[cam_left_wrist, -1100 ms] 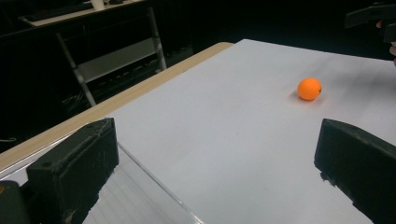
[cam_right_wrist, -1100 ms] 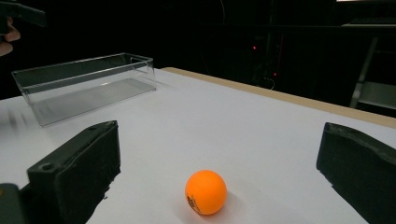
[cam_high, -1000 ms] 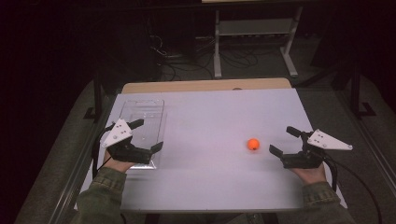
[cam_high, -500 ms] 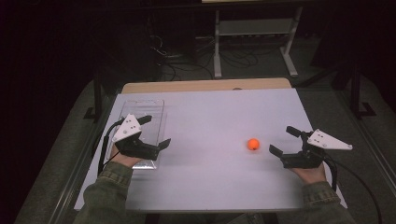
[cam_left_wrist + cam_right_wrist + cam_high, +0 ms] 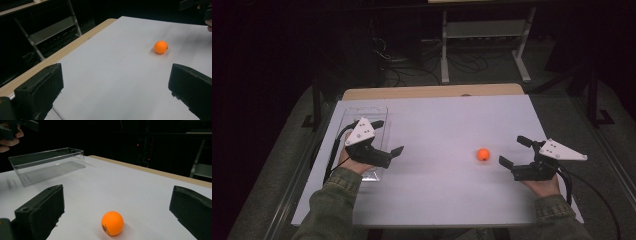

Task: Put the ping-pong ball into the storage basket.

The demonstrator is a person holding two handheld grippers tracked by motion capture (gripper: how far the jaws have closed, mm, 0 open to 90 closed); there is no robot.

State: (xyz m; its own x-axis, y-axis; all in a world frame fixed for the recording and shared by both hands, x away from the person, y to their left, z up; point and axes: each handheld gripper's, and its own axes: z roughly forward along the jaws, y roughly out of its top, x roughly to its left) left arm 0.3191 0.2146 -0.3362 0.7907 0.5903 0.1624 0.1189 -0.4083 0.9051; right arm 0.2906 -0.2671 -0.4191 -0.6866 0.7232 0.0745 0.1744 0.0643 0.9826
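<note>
orange ball [image 5: 482,154] | just beside right gripper [image 5: 514,151] fingers, untouched

Smooth orange ball [image 5: 112,223], clear plastic box [image 5: 47,165]

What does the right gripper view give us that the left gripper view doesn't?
Right gripper view alone: the clear plastic box on the white table, empty as far as it shows, and the left gripper in a hand at the top left corner. Left gripper view alone: a metal rack beyond the table's wooden edge, and part of the right gripper at the top right. Both: the orange ball lying free on the table ahead of wide-open jaws, much nearer to the right gripper's.
</note>
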